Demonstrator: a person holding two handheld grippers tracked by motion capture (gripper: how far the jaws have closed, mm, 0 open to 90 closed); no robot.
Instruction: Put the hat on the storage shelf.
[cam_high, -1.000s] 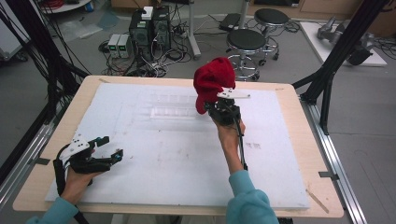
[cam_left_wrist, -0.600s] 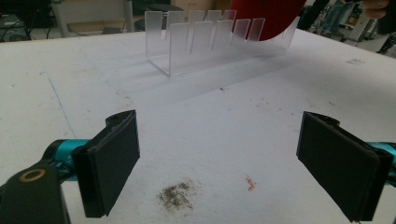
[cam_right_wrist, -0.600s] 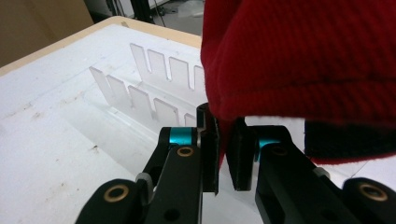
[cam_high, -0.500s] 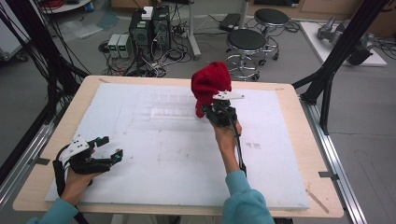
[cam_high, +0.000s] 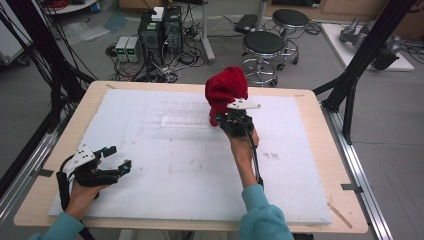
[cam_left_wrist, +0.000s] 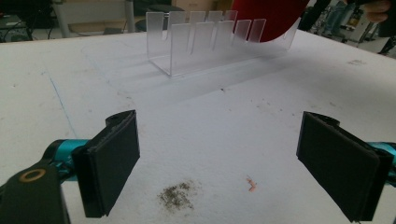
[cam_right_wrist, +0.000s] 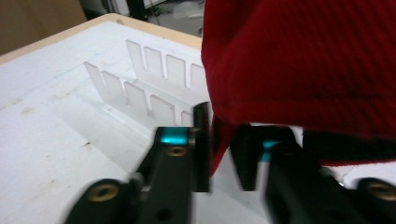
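High view: right gripper (cam_high: 226, 120) at the far middle of the white foam-topped table (cam_high: 190, 165), bunched red fabric cloth (cam_high: 226, 91) draped above it, over the clear slotted acrylic rack (cam_high: 182, 120). Jaws just opening — a narrow gap, a cloth fold between, not pinched. Left gripper (cam_high: 120, 159) near the table's left edge — jaws spread wide, nothing between them.

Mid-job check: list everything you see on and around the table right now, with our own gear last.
red cloth: 1, red, hanging over the rack's right end, an edge between the right gripper's jaws
clear slotted rack: 1, transparent, far middle of the board
white board: 1, white, covering the wooden table
stools: 2, black, on the floor beyond the table
left gripper: 1, black, near left, open, holding nothing
right gripper: 1, black, at the rack, jaws just opening, gap beside the cloth
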